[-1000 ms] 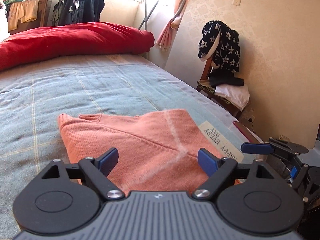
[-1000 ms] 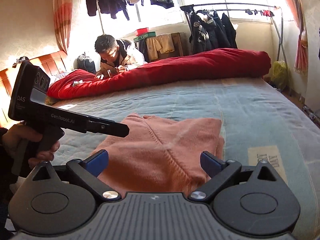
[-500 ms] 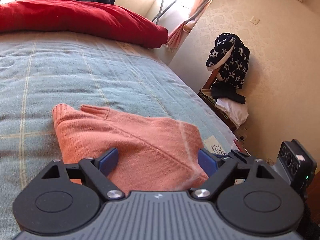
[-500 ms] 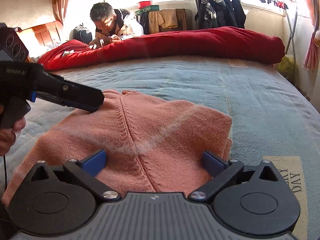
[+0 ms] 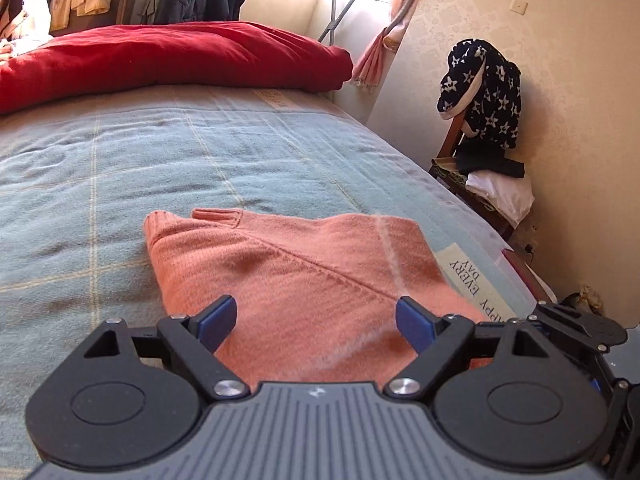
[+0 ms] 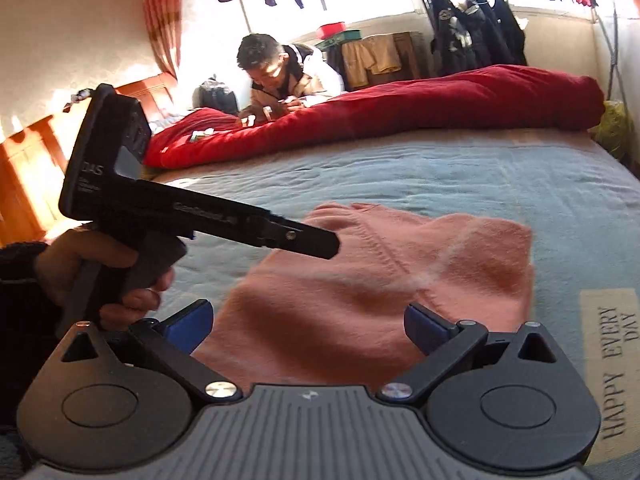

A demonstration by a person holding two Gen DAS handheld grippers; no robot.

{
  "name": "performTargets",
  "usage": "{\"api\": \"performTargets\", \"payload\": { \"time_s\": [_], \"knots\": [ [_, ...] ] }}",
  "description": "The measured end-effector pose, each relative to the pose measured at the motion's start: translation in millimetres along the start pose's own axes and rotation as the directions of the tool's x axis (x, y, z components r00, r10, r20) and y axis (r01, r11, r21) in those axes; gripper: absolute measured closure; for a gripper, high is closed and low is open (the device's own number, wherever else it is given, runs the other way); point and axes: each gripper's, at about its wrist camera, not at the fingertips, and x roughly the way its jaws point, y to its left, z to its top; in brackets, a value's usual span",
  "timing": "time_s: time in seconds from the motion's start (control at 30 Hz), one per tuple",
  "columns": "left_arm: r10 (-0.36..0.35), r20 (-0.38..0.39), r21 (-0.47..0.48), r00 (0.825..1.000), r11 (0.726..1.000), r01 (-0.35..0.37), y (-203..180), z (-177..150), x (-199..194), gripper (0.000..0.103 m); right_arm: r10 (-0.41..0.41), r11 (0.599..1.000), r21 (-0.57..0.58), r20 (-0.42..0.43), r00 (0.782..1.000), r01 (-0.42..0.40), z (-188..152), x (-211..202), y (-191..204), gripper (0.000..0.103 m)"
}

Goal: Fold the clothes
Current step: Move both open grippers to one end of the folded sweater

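A salmon knitted sweater [image 5: 304, 276] lies folded flat on the blue-green bedspread [image 5: 160, 160], close to the bed's near right corner. My left gripper [image 5: 316, 322] hovers just above the sweater's near edge, jaws wide open and nothing between the blue pads. My right gripper [image 6: 307, 324] is also open and holds nothing, over the near edge of the sweater [image 6: 360, 288]. In the right wrist view the left gripper [image 6: 320, 242] shows side-on in a hand [image 6: 120, 272], its tip over the sweater's left part. The right gripper's frame [image 5: 576, 320] shows at the lower right of the left wrist view.
A rolled red duvet [image 5: 168, 56] lies across the far side of the bed, and a person [image 6: 280, 76] leans on it. A chair [image 5: 480, 184] piled with clothes stands by the right wall. A clothes rack [image 6: 480, 32] stands by the window. A wooden headboard [image 6: 28, 168] is at the left.
Both grippers dipped low and close over the sweater half a second ago and have since drawn back and up. The sweater lies as before, and both pairs of jaws stayed open.
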Motion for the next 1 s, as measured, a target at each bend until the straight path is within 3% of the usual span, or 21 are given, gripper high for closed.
{"api": "performTargets", "payload": {
  "time_s": [0.2, 0.33, 0.47, 0.53, 0.6, 0.67, 0.8, 0.9, 1.0],
  "knots": [
    [0.044, -0.040, -0.025, 0.998, 0.999, -0.045, -1, -35, -29, 0.016, 0.091, 0.996, 0.031, -0.160, 0.983, -0.087, -45, 14, 39, 0.000],
    [0.037, -0.030, -0.010, 0.999, 0.999, -0.037, -6, -47, -45, 0.015, 0.066, 0.998, -0.001, -0.157, 0.985, -0.067, -57, -7, 54, 0.000],
    [0.018, -0.005, 0.019, 1.000, 1.000, -0.018, -18, -47, -51, 0.014, -0.055, 0.997, -0.047, -0.058, 0.997, 0.053, -38, -31, 50, 0.000],
    [-0.002, 0.000, 0.021, 1.000, 1.000, 0.002, -22, -48, -52, 0.014, -0.172, 0.983, -0.077, -0.040, 0.984, 0.169, -33, -33, 38, 0.000],
    [-0.017, -0.006, 0.020, 1.000, 1.000, 0.017, -25, -49, -49, 0.014, -0.268, 0.963, -0.054, -0.092, 0.959, 0.263, -36, -26, 20, 0.000],
    [-0.027, -0.025, 0.020, 0.999, 0.999, 0.027, -26, -53, -44, 0.013, -0.256, 0.966, 0.000, -0.142, 0.956, 0.259, -47, -21, 3, 0.000],
    [-0.007, -0.066, 0.000, 0.998, 1.000, 0.007, -20, -59, -33, 0.013, -0.212, 0.975, 0.056, -0.093, 0.973, 0.217, -61, -25, -8, 0.000],
    [-0.027, -0.039, -0.007, 0.999, 1.000, 0.027, -20, -51, -38, 0.013, -0.201, 0.975, 0.079, -0.096, 0.975, 0.208, -60, -23, -15, 0.000],
    [-0.067, -0.003, 0.043, 0.998, 0.997, 0.067, -27, -34, -41, 0.012, -0.183, 0.975, 0.109, -0.081, 0.980, 0.191, -59, -22, -20, 0.000]
  ]
}}
